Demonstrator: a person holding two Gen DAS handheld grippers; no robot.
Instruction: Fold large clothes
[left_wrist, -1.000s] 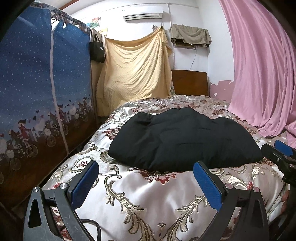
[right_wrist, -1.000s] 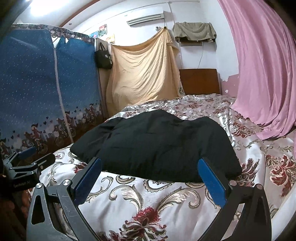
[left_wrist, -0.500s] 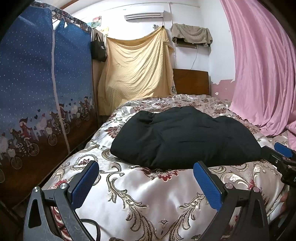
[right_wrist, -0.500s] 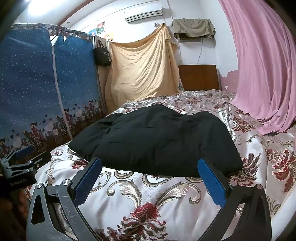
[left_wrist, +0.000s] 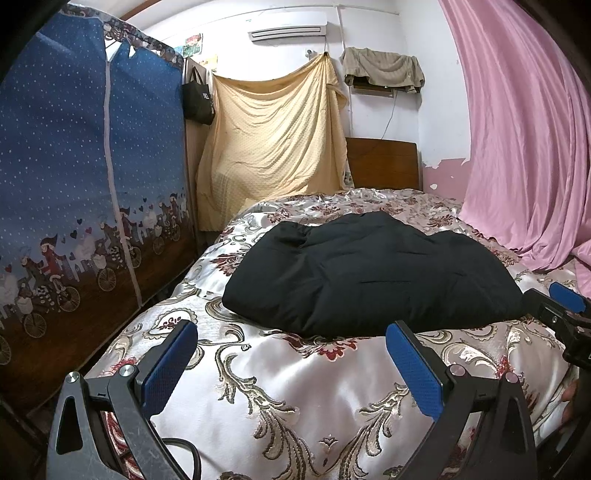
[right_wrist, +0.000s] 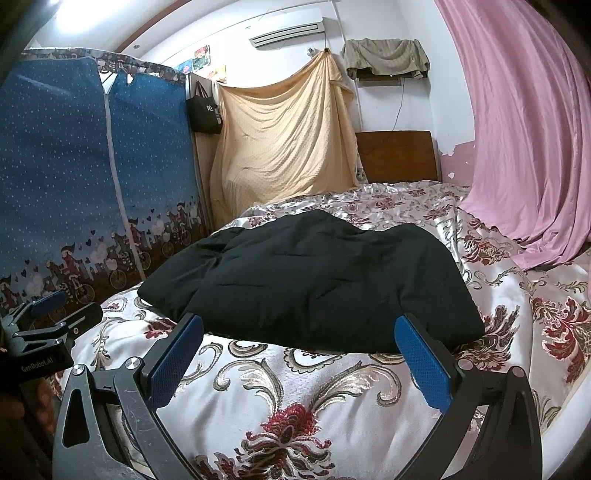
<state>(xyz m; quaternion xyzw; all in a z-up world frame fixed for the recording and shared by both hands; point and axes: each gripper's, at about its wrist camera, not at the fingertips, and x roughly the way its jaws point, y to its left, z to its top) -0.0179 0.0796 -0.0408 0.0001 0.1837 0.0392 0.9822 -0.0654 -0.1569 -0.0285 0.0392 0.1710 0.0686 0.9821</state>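
Observation:
A black padded garment (left_wrist: 369, 277) lies folded in a thick bundle on the floral bedspread (left_wrist: 288, 398), seen also in the right wrist view as the garment (right_wrist: 314, 284). My left gripper (left_wrist: 291, 354) stands open near the foot of the bed, short of the garment's near edge, with nothing between its blue pads. My right gripper (right_wrist: 299, 350) is open too, its fingertips close to the garment's front edge. Each gripper shows at the side of the other's view: the right one (left_wrist: 565, 306), the left one (right_wrist: 48, 310).
A blue fabric wardrobe (left_wrist: 85, 192) stands along the bed's left side. A pink curtain (left_wrist: 524, 129) hangs on the right, touching the bedspread. A yellow sheet (left_wrist: 273, 140) and a wooden headboard (left_wrist: 384, 162) are at the far end.
Both grippers have drawn back and dropped a little from the garment, still open. The garment has not moved.

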